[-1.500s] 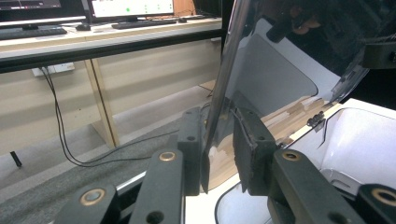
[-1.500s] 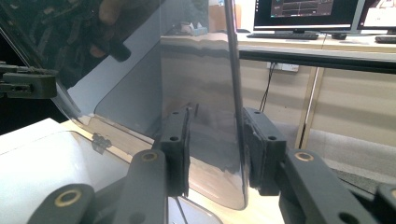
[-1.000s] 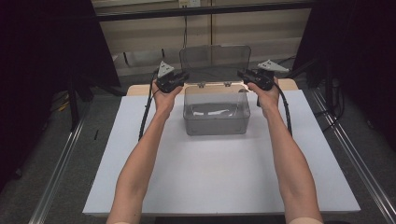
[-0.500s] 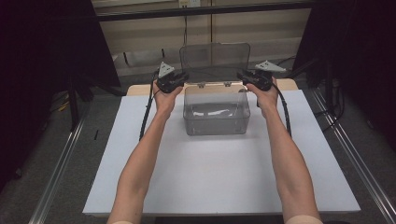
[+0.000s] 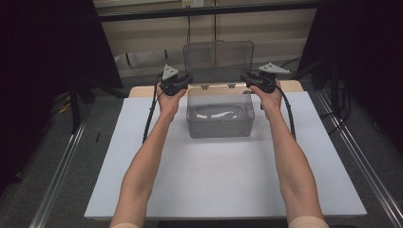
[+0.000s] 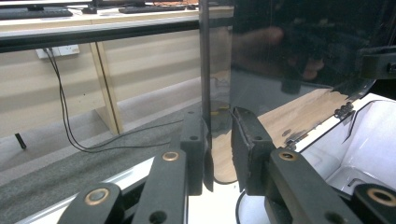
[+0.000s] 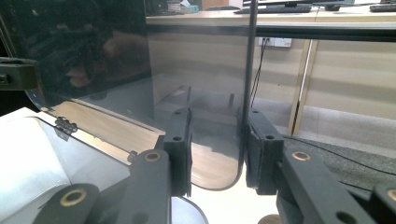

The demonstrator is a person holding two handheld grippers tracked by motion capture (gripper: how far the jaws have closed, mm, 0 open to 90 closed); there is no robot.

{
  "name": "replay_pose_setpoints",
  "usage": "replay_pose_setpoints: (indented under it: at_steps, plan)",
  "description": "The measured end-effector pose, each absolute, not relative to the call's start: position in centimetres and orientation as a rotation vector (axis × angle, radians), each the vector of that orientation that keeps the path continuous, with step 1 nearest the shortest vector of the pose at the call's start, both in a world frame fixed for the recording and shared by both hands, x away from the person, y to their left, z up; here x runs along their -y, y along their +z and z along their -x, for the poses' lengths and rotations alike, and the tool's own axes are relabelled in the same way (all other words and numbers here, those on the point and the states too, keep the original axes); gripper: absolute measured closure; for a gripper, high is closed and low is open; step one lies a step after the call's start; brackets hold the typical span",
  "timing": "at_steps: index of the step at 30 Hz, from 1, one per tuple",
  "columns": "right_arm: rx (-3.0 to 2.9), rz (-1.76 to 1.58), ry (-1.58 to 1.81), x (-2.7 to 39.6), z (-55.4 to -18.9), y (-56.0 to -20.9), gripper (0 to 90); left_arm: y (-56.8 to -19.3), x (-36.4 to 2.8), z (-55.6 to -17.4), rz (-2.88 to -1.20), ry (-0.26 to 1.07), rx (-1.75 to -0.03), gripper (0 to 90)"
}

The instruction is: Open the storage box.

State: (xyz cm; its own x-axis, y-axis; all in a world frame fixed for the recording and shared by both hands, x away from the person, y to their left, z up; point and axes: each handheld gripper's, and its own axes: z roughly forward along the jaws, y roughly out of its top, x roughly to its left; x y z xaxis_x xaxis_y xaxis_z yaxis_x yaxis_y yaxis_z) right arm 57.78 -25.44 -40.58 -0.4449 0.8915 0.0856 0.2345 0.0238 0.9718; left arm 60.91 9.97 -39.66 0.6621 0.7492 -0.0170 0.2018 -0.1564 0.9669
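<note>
- A clear plastic box sits near the counter's far edge, its smoky transparent hinged lid upright.
- Left gripper: fingers pinch the lid's left edge.
- Right gripper: fingers straddle the lid's right edge; contact unclear.

A table with a pale wooden top carries a big white sheet that covers nearly all of it. Sitting on that sheet, toward the far edge, there's 1 clear plastic box, hinged lid standing upright.
</note>
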Motion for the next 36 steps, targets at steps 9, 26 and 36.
replay_pose_setpoints:
  at_steps: [9,26,36]
  plan:
    - [-1.712,-1.167,1.468,25.4,-58.0,-40.9,66.1,-40.2,-9.9,-61.3,-1.69,0.551,-0.795,74.0]
    - [-1.719,-1.182,1.473,25.3,-58.2,-41.2,63.1,-40.6,-9.7,-61.5,-1.712,0.524,-0.802,69.0]
    - [-1.714,-1.201,1.482,25.3,-58.4,-41.7,61.2,-41.0,-9.6,-61.5,-1.744,0.532,-0.805,66.1]
